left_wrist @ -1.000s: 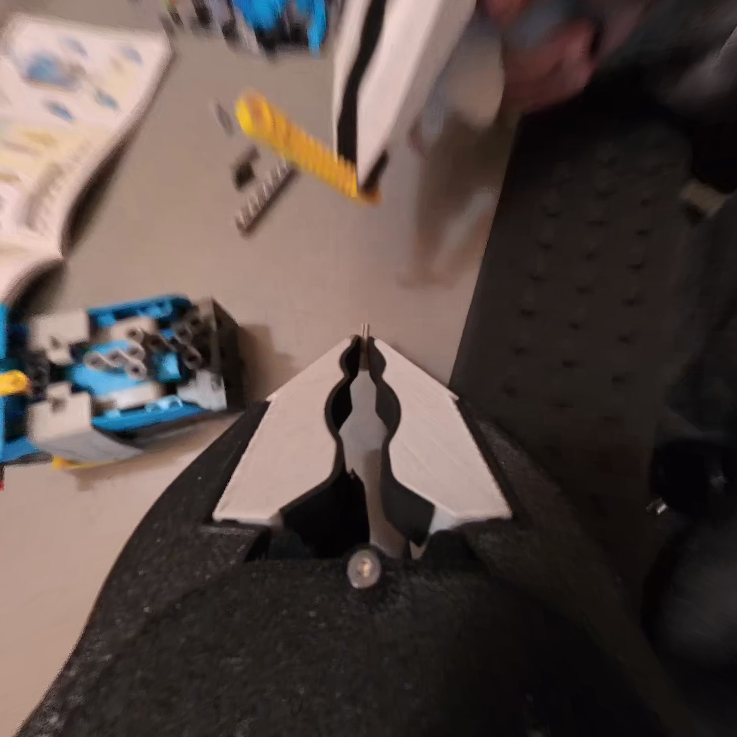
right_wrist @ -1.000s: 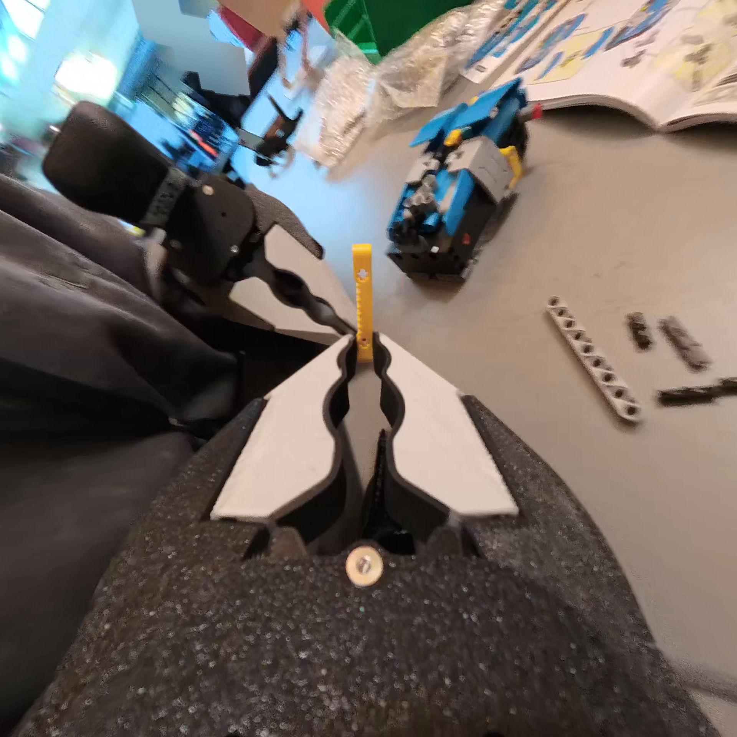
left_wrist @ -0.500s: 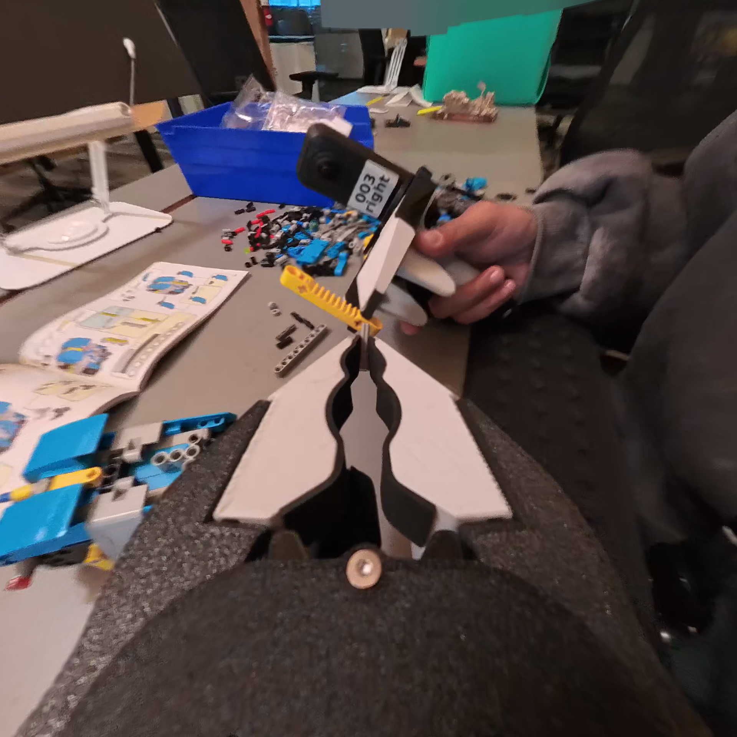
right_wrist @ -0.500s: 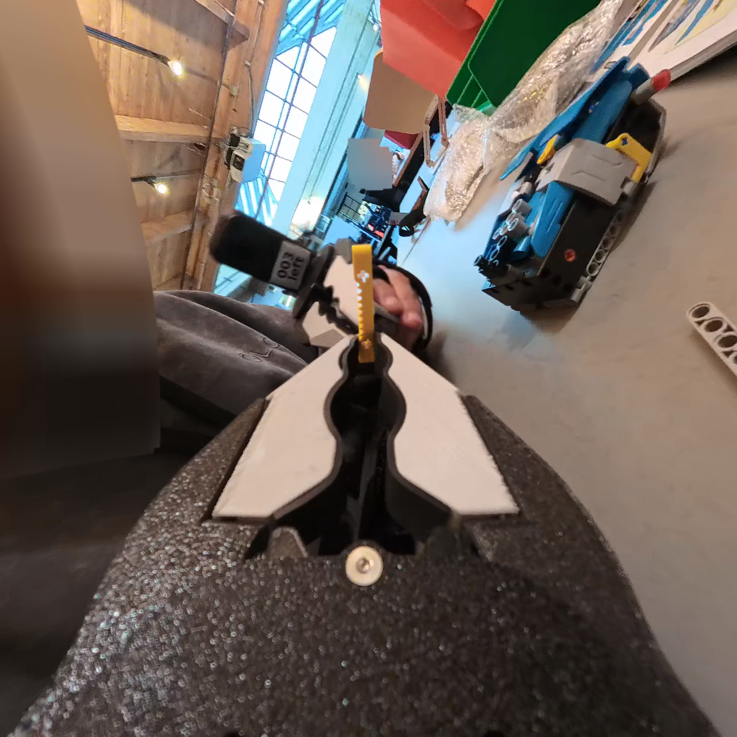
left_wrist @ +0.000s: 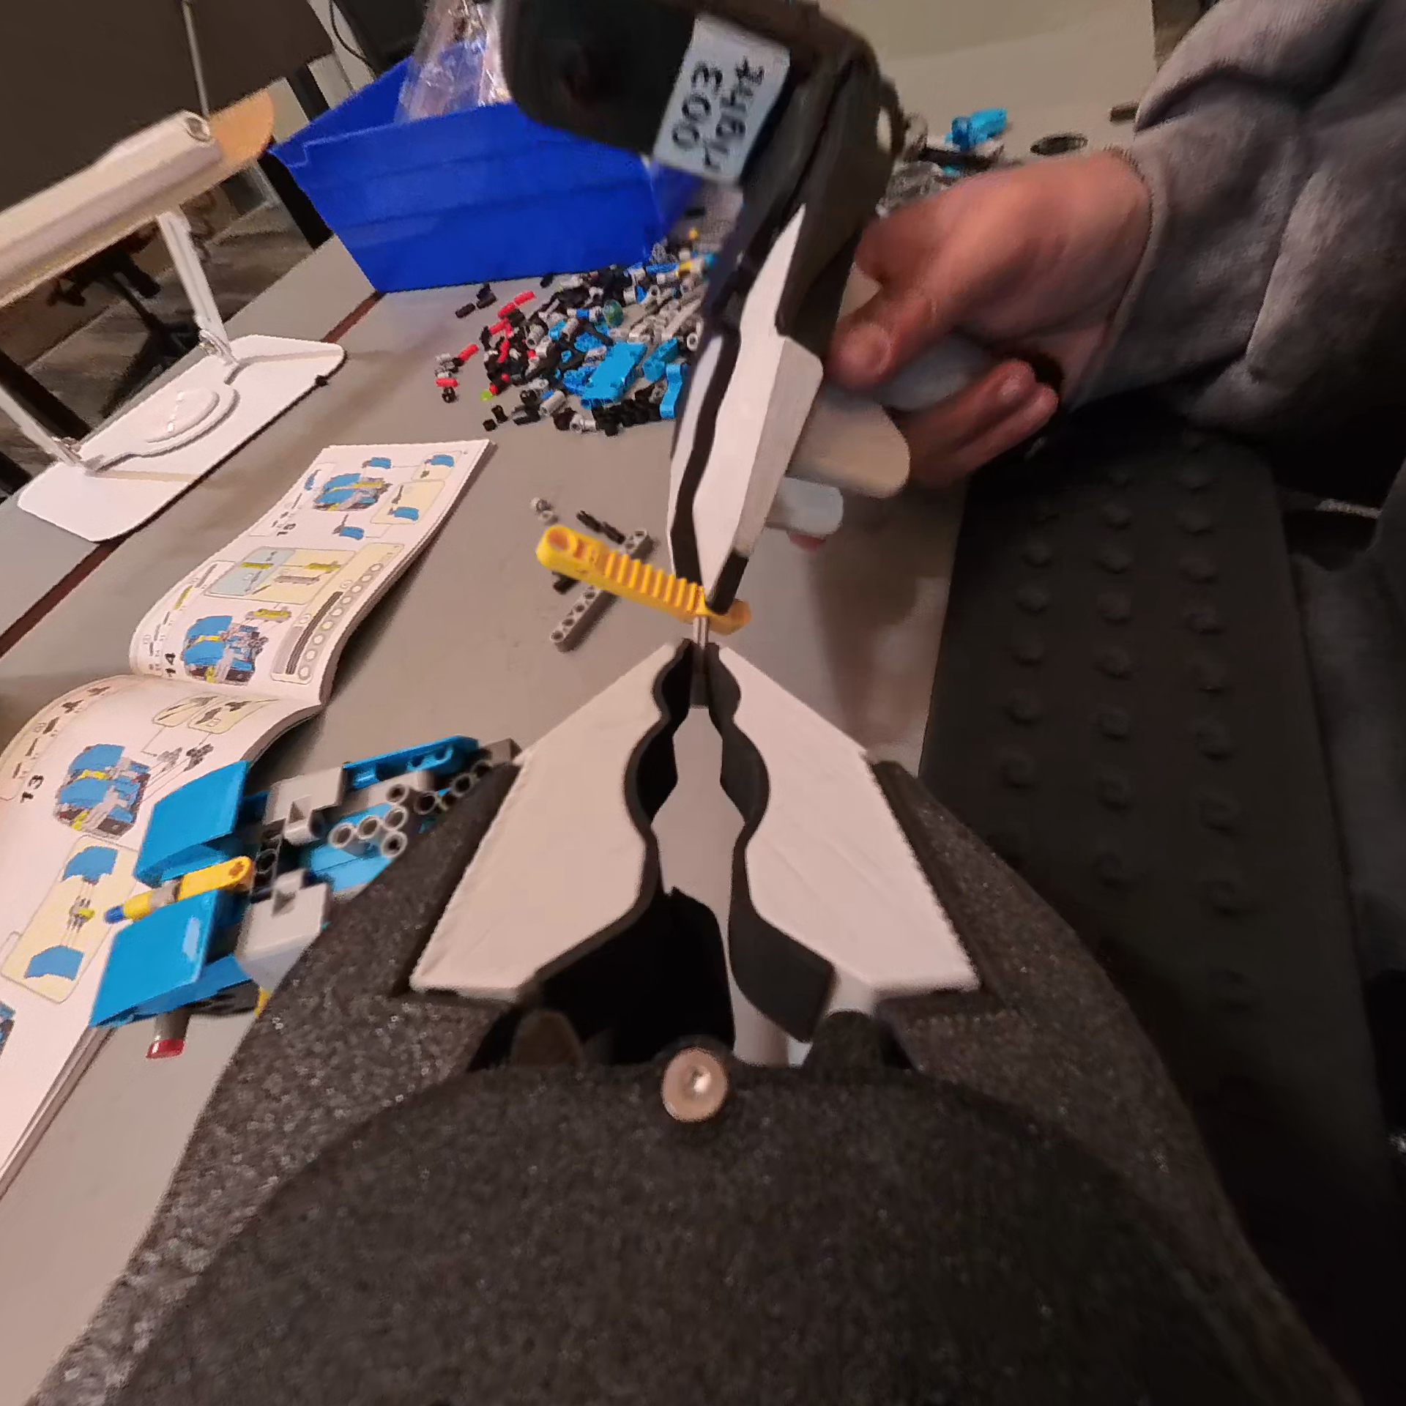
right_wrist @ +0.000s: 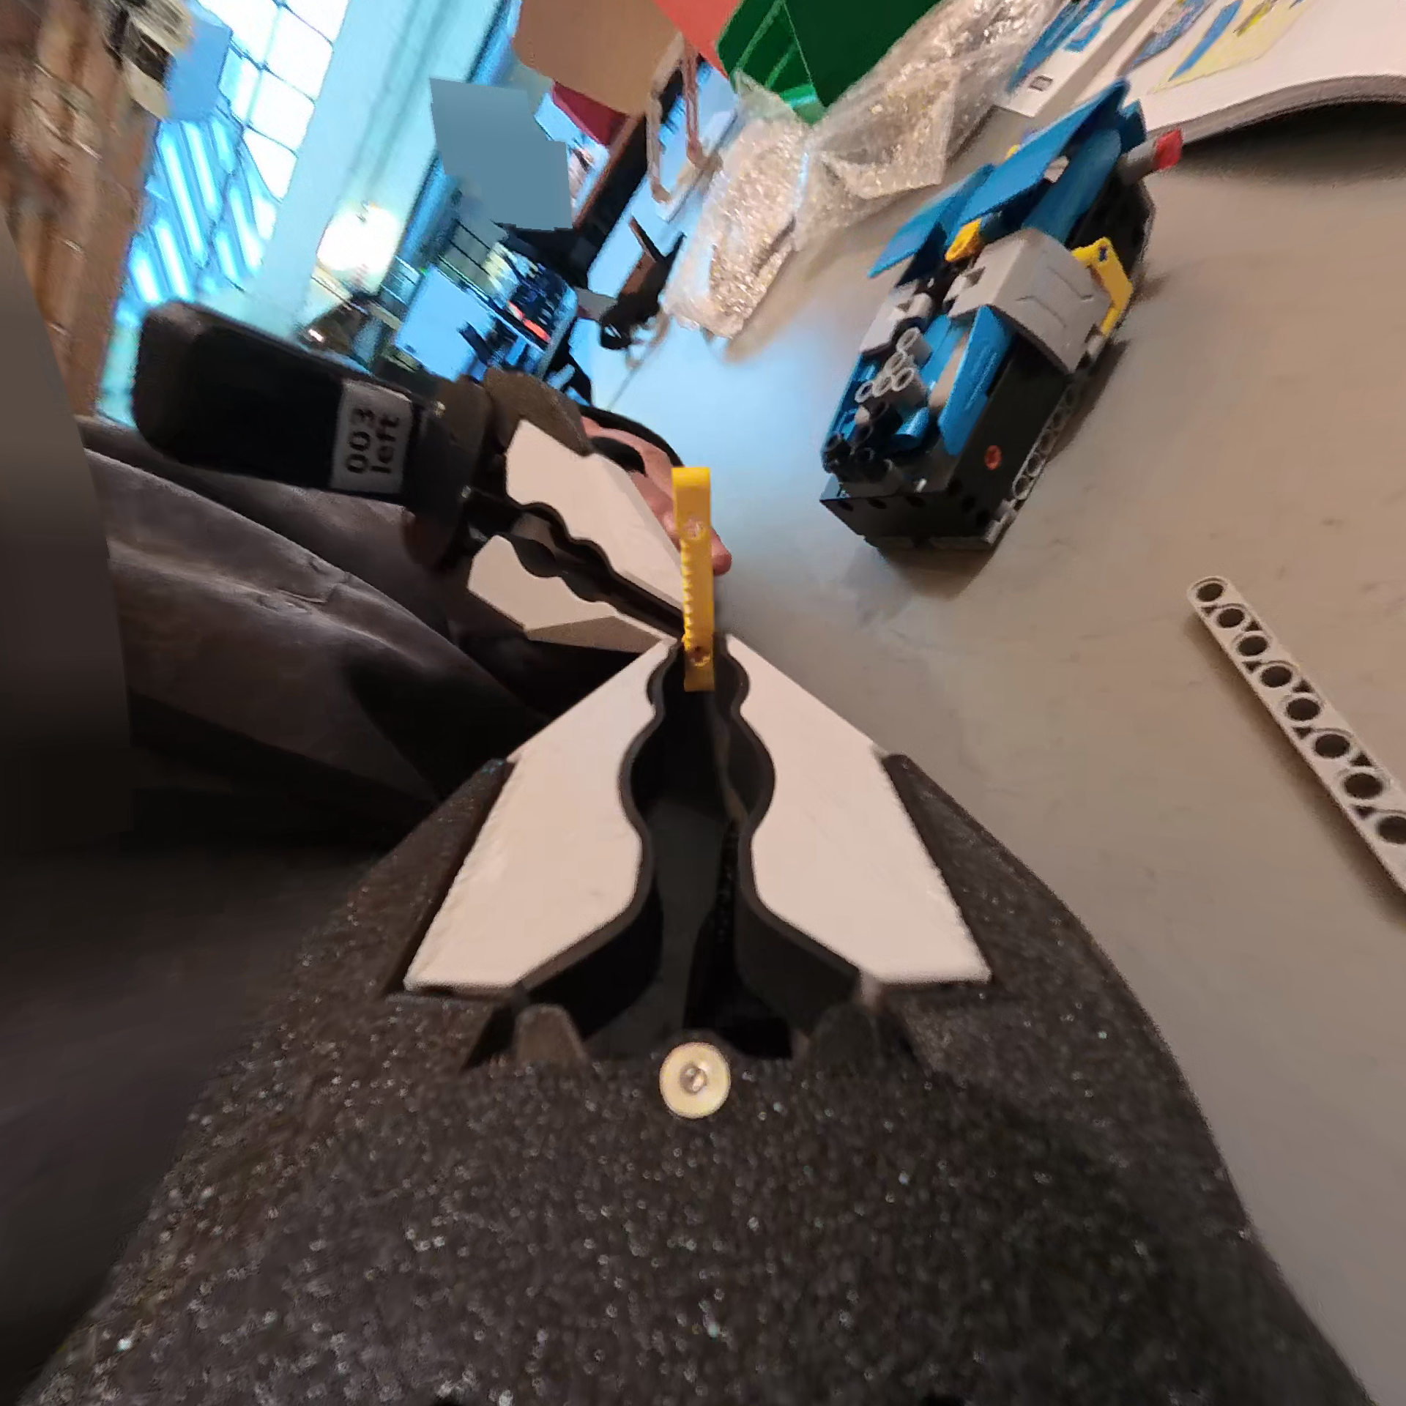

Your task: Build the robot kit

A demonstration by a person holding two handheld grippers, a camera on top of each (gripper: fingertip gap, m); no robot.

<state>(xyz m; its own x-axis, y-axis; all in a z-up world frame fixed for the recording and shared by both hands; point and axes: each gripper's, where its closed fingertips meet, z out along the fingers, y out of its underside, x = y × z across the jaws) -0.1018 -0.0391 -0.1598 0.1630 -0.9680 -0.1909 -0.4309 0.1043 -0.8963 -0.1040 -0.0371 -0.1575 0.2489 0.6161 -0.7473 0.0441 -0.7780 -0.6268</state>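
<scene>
The right gripper (right_wrist: 698,647) is pinched shut on one end of a yellow toothed bar (right_wrist: 695,578), a slim plastic building-toy piece with a row of fine teeth along one edge and a round hole near each end. In the right wrist view the bar stands straight out past the fingertips; in the left wrist view it juts sideways to the left from the tips of that gripper, held above the grey table (left_wrist: 472,647).

The left gripper (left_wrist: 698,647) has its jaws closed to a narrow slit, and a thin grey pin (left_wrist: 701,630) sticks out from between the tips. The pin's end is right at the underside of the bar's gripped end; whether it touches or enters the hole cannot be told. The two grippers meet nearly tip to tip, the right one coming down from above in the left wrist view. A hand (left_wrist: 989,304) in a grey sleeve holds the right gripper's handle.

Left of the left gripper sits a blue, grey and black toy car (left_wrist: 251,875), partly built, on the edge of an open instruction booklet (left_wrist: 251,609). Just beyond the bar lies a grey strip with holes (left_wrist: 582,612) beside a few small black pins. Farther off is a heap of loose pieces (left_wrist: 593,365) in front of a blue bin (left_wrist: 472,190), and a white lamp base (left_wrist: 175,426) to the far left.
</scene>
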